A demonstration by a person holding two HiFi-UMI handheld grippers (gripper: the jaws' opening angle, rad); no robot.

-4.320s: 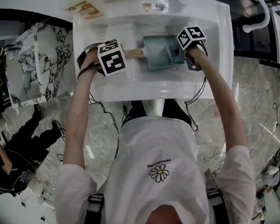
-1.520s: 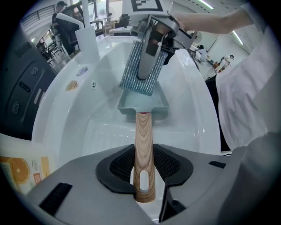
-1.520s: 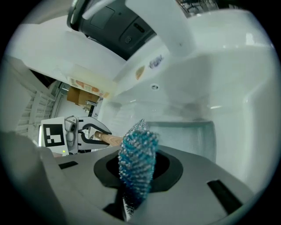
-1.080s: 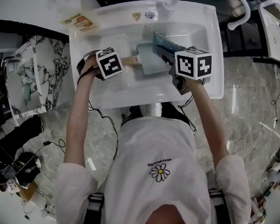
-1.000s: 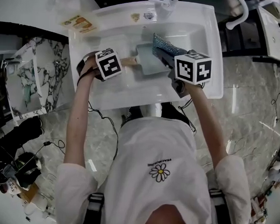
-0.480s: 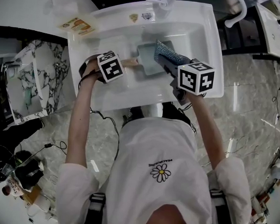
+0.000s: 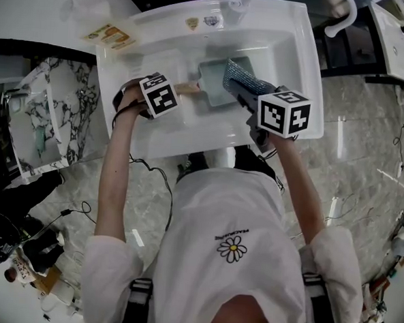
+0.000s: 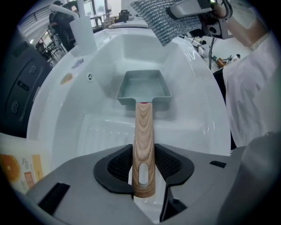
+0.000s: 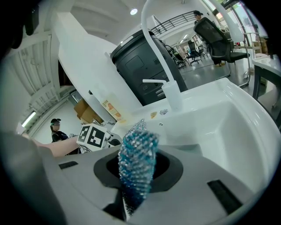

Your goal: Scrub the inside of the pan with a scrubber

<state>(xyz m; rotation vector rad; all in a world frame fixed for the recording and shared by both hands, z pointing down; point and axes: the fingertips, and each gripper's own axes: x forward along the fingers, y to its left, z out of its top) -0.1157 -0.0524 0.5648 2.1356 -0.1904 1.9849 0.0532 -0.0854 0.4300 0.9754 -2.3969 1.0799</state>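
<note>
A pale green rectangular pan lies in the white sink, its wooden handle pointing left. My left gripper has that handle between its pads; the jaws are opening, though the pads still touch the wood. In the left gripper view the pan lies straight ahead and looks bare inside. My right gripper is shut on a blue-silver mesh scrubber, held in the air over the pan's right edge. The scrubber stands upright between the right jaws.
A tap rises at the sink's far rim, with a white bottle beside it. A printed card lies on the counter at the back left. A person is on the marble floor at the lower left.
The right gripper has lifted the scrubber out of the pan and drawn it back to the right. The left gripper and the pan have stayed in place.
</note>
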